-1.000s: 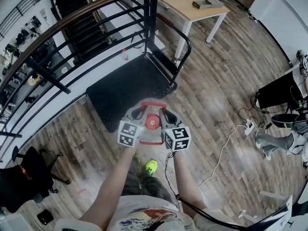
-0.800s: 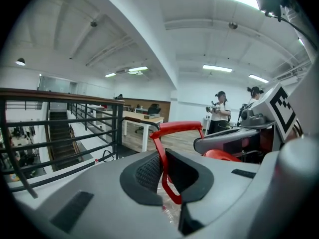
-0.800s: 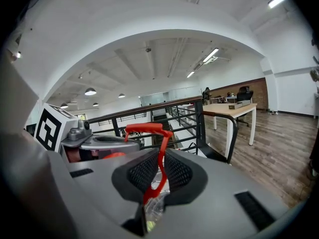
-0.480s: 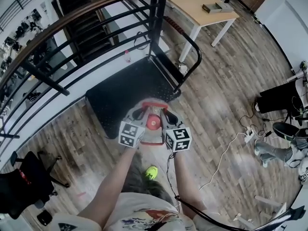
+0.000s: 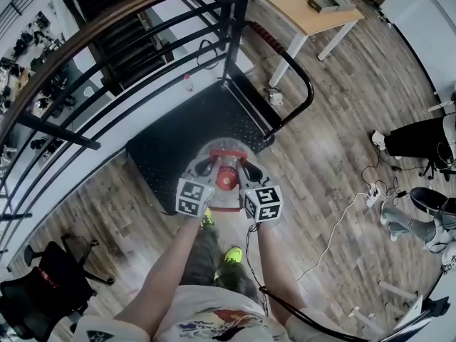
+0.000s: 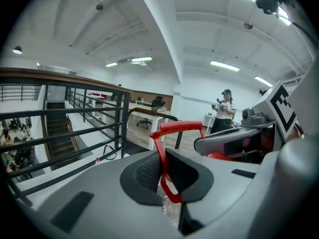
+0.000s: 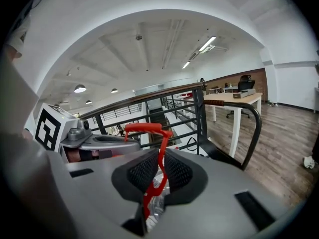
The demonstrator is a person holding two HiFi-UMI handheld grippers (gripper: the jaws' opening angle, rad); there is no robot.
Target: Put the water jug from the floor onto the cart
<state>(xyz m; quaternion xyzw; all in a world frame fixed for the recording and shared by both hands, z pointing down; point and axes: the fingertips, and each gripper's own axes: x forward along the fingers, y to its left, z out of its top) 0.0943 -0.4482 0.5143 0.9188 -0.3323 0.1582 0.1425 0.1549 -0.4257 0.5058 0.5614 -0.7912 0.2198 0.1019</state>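
Note:
The clear water jug [image 5: 222,164] with a red cap and a red handle frame [image 5: 228,152] hangs in the air between both grippers, over the near edge of the black cart deck [image 5: 171,137]. My left gripper [image 5: 206,168] is shut on the left bar of the red handle [image 6: 160,161]. On the other side, my right gripper [image 5: 245,170] is shut on the right bar of that red handle [image 7: 158,164]. Most of the jug's body is hidden under the grippers.
The cart's black push bar [image 5: 303,91] rises at its far right end. A dark metal railing [image 5: 114,70] runs along the cart's far side above a stairwell. A wooden table [image 5: 306,9] stands beyond, an office chair [image 5: 43,291] at lower left, and cables [image 5: 335,219] lie at right.
Both grippers have carried the jug forward and a little down, from the bare floor boards to above the cart deck's near edge. The person has stepped forward with it.

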